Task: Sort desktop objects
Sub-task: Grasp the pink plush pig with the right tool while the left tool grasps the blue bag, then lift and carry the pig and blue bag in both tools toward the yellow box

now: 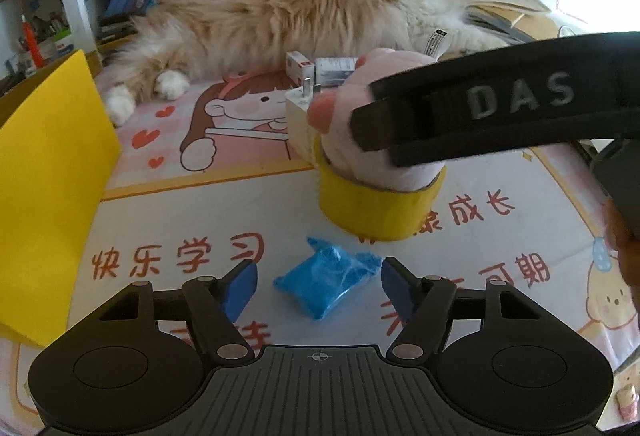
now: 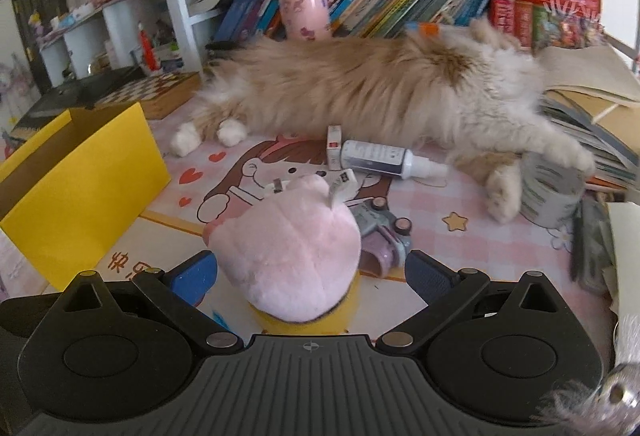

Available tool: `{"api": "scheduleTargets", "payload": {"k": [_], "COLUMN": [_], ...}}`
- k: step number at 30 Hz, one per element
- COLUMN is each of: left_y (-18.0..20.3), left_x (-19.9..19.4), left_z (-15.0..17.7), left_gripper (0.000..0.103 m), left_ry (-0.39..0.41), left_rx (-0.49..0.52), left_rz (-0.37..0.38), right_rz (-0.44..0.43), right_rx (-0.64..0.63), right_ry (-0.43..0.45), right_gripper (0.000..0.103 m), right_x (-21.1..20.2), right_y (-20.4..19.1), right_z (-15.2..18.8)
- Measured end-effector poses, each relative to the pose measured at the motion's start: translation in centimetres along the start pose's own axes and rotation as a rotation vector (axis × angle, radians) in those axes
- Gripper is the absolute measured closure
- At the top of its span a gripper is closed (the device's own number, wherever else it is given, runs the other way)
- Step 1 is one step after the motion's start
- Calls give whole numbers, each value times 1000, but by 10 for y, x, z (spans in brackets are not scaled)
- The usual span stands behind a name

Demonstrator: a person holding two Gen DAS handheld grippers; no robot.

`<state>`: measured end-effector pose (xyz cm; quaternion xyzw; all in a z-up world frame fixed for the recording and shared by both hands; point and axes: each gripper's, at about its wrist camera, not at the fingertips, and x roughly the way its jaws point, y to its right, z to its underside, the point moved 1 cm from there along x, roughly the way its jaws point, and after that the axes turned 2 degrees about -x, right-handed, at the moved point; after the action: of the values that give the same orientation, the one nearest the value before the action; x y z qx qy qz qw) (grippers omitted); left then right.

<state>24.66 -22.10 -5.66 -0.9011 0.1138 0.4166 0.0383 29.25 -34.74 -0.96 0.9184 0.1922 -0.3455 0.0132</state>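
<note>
A pink plush toy [image 2: 292, 256] sits in the hole of a yellow tape roll [image 1: 376, 207] on the desk mat. My right gripper [image 2: 310, 276] is open, its blue pads on either side of the plush without touching it; its black finger [image 1: 480, 103] crosses over the plush in the left wrist view. My left gripper [image 1: 318, 286] is open and low over the mat, with a blue plastic packet [image 1: 326, 282] lying between its pads. An open yellow box [image 2: 84, 187] stands at the left, also seen in the left wrist view [image 1: 48, 195].
A long-haired cat [image 2: 380, 91] lies across the back of the desk. A white spray bottle [image 2: 384, 157], small medicine boxes [image 2: 334, 147], a white charger plug [image 1: 298, 111], a grey-purple hand grip tool [image 2: 380, 236] and a grey tape roll [image 2: 552, 195] lie around. Bookshelf behind.
</note>
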Motion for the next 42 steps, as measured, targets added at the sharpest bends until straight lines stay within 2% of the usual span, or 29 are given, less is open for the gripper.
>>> {"api": "scheduleTargets", "payload": {"k": [2, 9, 13, 15, 16, 18, 19, 20, 22, 23, 31, 42], "left_y": [1, 2, 3, 3, 2, 1, 1, 0, -3, -5, -28, -51], "left_x": [1, 11, 13, 13, 13, 13, 13, 13, 12, 10, -25, -68], "left_z": [-2, -4, -2, -3, -3, -3, -2, -2, -3, -2, 2, 17], "left_gripper": [34, 51, 54, 59, 59, 60, 60, 61, 65, 75, 76, 76], "left_ry": [1, -20, -20, -17, -15, -12, -10, -9, -12, -9, 67, 132], "left_rx": [4, 24, 35, 36, 36, 39, 43, 44, 36, 28, -58, -152], "left_rz": [5, 7, 10, 13, 15, 19, 23, 27, 29, 26, 14, 42], "right_rz": [-9, -30, -37, -39, -40, -44, -49, -50, -44, -42, -12, 29], "right_rx": [-16, -78, -89, -93, -95, -97, -98, -98, -104, -109, -42, 27], "right_ry": [-11, -38, -46, -49, -51, -57, -65, -71, -68, -63, 63, 134], "right_gripper": [1, 2, 2, 2, 4, 16, 27, 32, 35, 35, 37, 37], "right_x": [6, 23, 28, 30, 31, 33, 34, 34, 33, 32, -1, -48], "right_y": [-1, -1, -1, -1, -2, -2, -3, -4, -6, -7, -4, -15], "right_z": [-3, -11, -13, -13, -13, -13, -12, -12, -11, -11, -18, -9]}}
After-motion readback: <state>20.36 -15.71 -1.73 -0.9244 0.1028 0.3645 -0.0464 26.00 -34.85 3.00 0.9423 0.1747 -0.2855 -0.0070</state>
